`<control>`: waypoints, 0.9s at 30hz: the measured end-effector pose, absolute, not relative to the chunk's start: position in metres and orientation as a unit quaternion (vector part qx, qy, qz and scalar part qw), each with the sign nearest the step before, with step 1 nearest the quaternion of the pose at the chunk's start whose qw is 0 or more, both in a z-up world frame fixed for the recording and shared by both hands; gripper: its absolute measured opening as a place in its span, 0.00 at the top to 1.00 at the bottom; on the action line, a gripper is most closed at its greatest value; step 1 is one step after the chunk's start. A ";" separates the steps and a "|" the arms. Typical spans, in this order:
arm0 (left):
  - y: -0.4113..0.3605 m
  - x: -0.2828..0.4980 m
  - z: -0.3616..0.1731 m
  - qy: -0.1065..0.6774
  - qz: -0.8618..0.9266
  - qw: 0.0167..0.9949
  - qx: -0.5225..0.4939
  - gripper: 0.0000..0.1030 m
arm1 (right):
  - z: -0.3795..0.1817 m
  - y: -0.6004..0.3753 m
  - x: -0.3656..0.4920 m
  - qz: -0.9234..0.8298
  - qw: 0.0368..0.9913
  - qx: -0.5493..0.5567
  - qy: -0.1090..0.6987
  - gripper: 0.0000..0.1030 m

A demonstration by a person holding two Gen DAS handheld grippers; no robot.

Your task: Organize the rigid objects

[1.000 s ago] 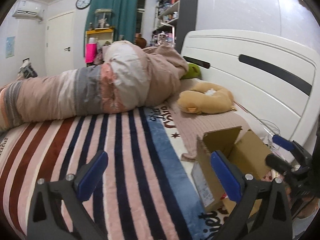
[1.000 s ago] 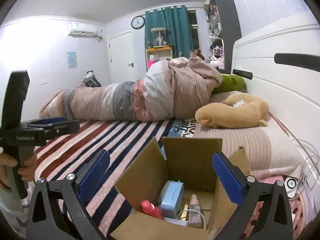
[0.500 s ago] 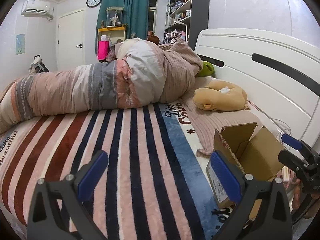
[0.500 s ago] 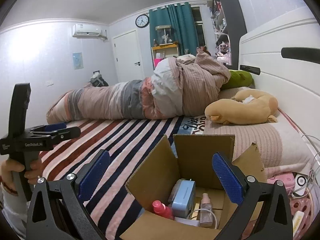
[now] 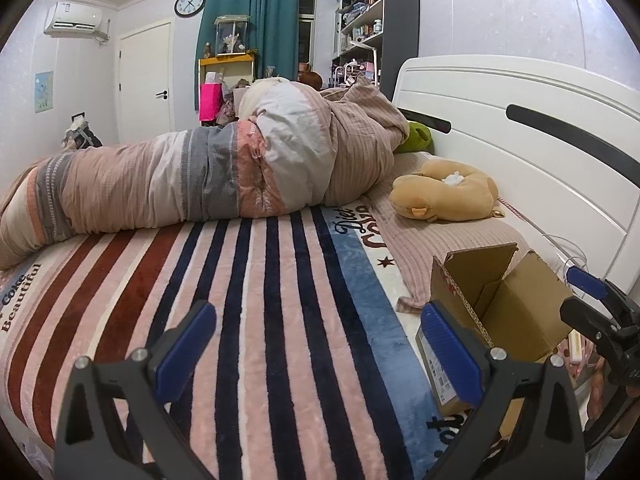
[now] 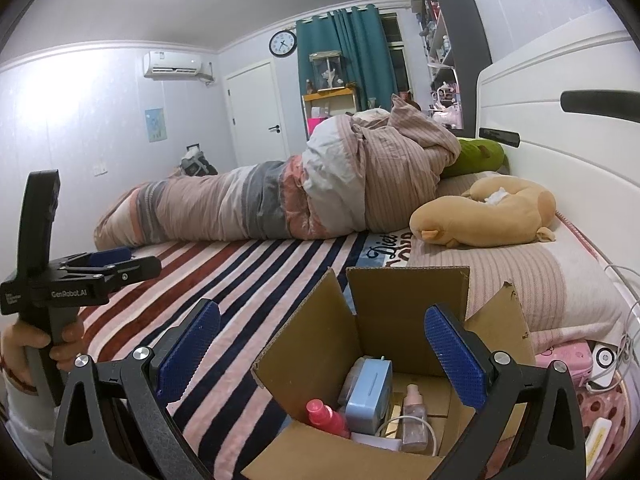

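An open cardboard box (image 6: 404, 312) stands on the striped bed, also in the left wrist view (image 5: 516, 308). Inside lie a red bottle (image 6: 326, 418), a light blue box (image 6: 370, 390), a clear pink bottle (image 6: 414, 416) and a white cable (image 6: 408, 426). My right gripper (image 6: 320, 348) is open and empty, held just above the box's near side. My left gripper (image 5: 316, 344) is open and empty over the striped blanket (image 5: 248, 320), left of the box. It shows from the side in the right wrist view (image 6: 116, 264).
A rolled duvet (image 5: 208, 176) lies across the bed's far side. A tan plush toy (image 5: 444, 190) and a green plush (image 5: 418, 138) lie by the white headboard (image 5: 520, 136). A pink case (image 6: 564, 354) and white charger (image 6: 604, 358) lie right of the box.
Both grippers have drawn back and risen slightly. The box now sits farther from the left gripper's view and lower in the right one. Both stayed open.
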State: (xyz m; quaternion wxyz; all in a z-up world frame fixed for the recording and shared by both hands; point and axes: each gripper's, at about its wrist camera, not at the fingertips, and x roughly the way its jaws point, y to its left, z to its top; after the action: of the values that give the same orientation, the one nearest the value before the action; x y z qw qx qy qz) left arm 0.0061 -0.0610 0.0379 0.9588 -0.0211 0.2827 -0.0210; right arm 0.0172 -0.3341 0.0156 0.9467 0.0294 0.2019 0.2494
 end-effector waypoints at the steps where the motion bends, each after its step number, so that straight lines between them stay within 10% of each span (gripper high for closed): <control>1: -0.061 0.006 0.038 0.283 -0.021 0.959 -0.021 0.01 | 0.015 -0.333 0.017 0.248 0.947 0.030 0.202 0.00; 27: -0.059 -0.003 0.041 0.278 -0.005 0.960 -0.022 0.01 | 0.015 -0.333 0.015 0.247 0.947 0.032 0.202 0.00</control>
State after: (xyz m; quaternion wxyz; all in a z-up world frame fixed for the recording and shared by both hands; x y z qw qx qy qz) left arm -0.0028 -0.0594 0.0406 0.9602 -0.0216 0.2783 -0.0053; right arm 0.0152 -0.3326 0.0150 0.9471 0.0321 0.2019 0.2473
